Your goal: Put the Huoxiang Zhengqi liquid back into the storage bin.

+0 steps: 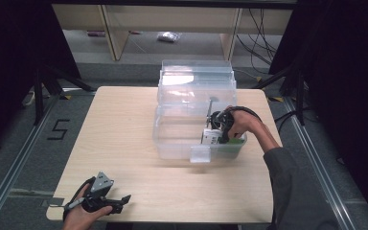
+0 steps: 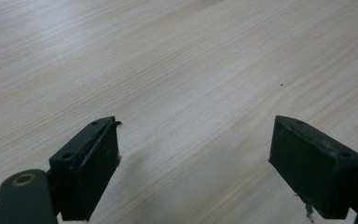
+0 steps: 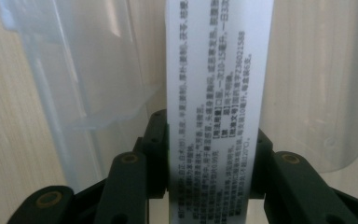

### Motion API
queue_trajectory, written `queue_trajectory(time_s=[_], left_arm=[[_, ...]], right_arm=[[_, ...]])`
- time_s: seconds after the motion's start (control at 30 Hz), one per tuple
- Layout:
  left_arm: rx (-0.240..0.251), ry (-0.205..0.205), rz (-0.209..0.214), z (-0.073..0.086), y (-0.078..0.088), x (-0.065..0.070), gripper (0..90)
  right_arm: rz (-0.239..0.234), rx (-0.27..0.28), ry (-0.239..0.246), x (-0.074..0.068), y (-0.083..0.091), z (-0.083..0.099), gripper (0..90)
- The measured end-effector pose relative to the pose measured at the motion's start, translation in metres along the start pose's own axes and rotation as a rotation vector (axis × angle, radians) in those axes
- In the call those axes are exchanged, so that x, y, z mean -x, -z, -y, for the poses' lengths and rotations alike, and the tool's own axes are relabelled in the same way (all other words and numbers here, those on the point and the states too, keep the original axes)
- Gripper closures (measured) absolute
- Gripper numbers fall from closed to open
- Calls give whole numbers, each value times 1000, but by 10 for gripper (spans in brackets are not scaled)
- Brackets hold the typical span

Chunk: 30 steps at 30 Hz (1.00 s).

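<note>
pale wooden table (image 1: 124, 124) under me, my right gripper (image 3: 209, 158) clamps a white printed box (image 3: 219, 93) inside the clear bin (image 1: 172, 139), my left gripper (image 2: 196, 154) resting spread wide.

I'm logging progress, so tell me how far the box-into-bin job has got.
Done: the right gripper is clamped on the white printed carton. In hand: it holds the carton inside the clear plastic bin. Left: releasing it there. The left gripper rests open over the pale wooden table.
</note>
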<state>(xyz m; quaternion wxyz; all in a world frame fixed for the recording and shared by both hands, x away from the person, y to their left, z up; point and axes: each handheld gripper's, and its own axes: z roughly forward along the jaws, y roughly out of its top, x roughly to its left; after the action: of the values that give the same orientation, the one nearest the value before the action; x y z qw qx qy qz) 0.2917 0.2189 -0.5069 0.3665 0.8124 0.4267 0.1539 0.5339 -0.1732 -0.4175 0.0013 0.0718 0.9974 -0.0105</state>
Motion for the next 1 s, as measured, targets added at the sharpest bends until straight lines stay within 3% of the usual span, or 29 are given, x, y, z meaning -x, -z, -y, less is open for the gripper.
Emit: queue_trajectory(time_s=[0.1,0.17,0.23,0.33,0.43,0.47,0.5,0.53,0.57,0.67,1.0], left_arm=[[-9,-9,-5,0,1,-2,151],[-12,-10,-5,0,2,-2,151],[-31,-34,-4,0,3,-4,151],[2,2,-1,0,0,0,151],[-12,-15,-3,0,2,-2,151],[-5,-5,-8,0,1,-1,151],[-16,-19,-3,0,2,-2,151],[2,1,-3,0,0,0,151],[1,1,-2,0,1,0,151],[2,2,-3,0,1,0,151],[2,2,-4,0,1,0,151]], right_arm=[[3,7,-1,0,0,0,616],[10,36,31,2,3,1,600],[15,31,21,1,9,2,588],[17,23,8,-1,17,5,570],[15,58,8,-2,24,7,559],[18,33,-20,-3,27,8,551],[29,55,10,-2,29,9,545],[27,59,9,-2,31,9,541],[28,48,-20,-3,34,10,536],[38,63,-9,-2,42,13,532],[80,74,-86,-5,59,24,508]])
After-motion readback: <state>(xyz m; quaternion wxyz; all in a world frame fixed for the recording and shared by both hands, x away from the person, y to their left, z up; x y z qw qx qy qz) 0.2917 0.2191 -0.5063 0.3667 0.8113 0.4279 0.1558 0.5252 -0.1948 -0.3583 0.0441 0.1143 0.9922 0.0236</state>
